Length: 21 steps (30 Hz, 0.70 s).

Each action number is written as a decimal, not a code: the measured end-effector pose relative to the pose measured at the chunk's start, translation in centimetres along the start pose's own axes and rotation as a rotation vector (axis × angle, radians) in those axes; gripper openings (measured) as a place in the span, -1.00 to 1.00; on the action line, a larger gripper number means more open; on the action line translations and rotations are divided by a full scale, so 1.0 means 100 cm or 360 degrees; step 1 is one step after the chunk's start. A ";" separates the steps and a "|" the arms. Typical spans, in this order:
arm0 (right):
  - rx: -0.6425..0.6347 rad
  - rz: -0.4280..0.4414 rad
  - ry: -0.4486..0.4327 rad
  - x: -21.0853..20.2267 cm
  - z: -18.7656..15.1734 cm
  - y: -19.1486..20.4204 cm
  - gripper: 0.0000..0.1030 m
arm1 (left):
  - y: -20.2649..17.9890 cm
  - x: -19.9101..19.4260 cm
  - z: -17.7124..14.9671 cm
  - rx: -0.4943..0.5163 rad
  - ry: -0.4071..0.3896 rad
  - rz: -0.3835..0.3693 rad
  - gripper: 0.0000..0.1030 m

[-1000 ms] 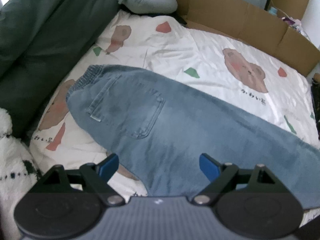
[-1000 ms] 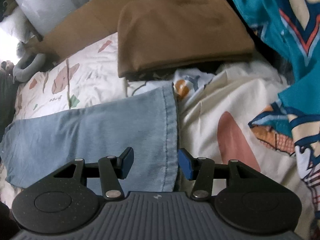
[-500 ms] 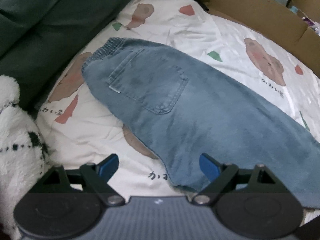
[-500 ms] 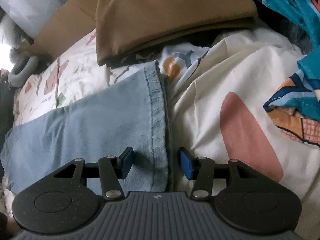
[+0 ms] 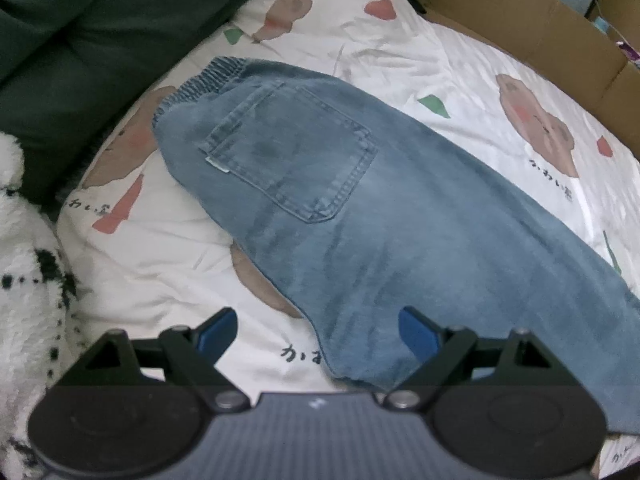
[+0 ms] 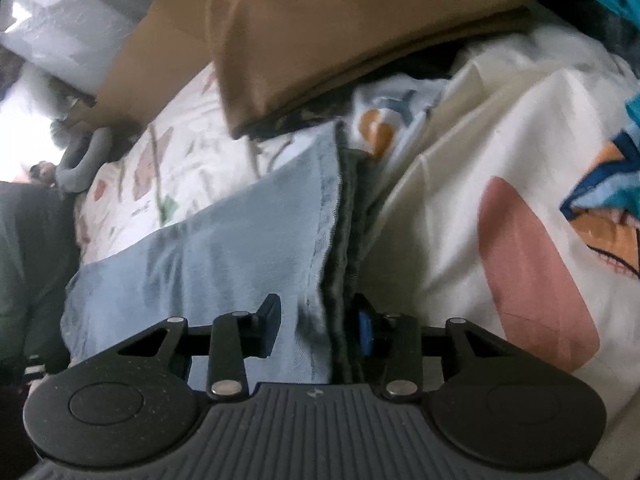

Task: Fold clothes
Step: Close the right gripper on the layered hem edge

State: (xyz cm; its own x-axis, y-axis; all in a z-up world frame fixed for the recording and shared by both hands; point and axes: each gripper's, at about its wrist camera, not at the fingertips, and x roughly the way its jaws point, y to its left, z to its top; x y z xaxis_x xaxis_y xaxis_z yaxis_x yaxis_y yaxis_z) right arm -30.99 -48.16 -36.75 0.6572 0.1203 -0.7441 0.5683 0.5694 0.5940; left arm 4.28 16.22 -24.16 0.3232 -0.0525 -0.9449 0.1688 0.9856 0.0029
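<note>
Nearby, your right gripper (image 6: 316, 326) is closing around the jeans (image 5: 360, 216) hem (pads not clearly pressing); your left gripper (image 5: 316, 334) hangs wide open, empty, over their seat edge on the printed bedsheet (image 5: 460, 80).

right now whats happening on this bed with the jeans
A person with a gripper in each hand is starting to fold the blue jeans laid flat on the printed bedsheet. The right gripper is closing around the leg hem, which sits between its jaws. The left gripper hangs wide open above the near edge of the jeans, holding nothing.
</note>
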 end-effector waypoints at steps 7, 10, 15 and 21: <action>-0.0123 0.0080 0.0008 -0.012 0.003 0.030 -0.19 | -0.001 0.002 -0.004 -0.0006 0.0020 0.0009 0.74; -0.0142 0.0074 0.0011 -0.008 0.001 0.034 -0.19 | -0.003 0.003 -0.005 0.0000 0.0027 0.0008 0.74; -0.0113 0.0077 0.0005 -0.005 0.002 0.030 -0.19 | -0.004 0.003 -0.005 0.0019 0.0036 0.0004 0.74; -0.0105 0.0058 0.0028 0.010 0.004 0.027 -0.19 | -0.006 0.008 -0.005 0.0009 0.0063 0.0013 0.74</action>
State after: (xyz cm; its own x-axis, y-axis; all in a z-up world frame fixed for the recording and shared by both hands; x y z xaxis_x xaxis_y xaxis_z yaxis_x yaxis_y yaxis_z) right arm -28.61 -46.80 -35.75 0.6676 0.1558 -0.7281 0.5100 0.6166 0.5997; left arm 3.94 15.67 -25.12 0.2877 -0.0381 -0.9570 0.1719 0.9850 0.0125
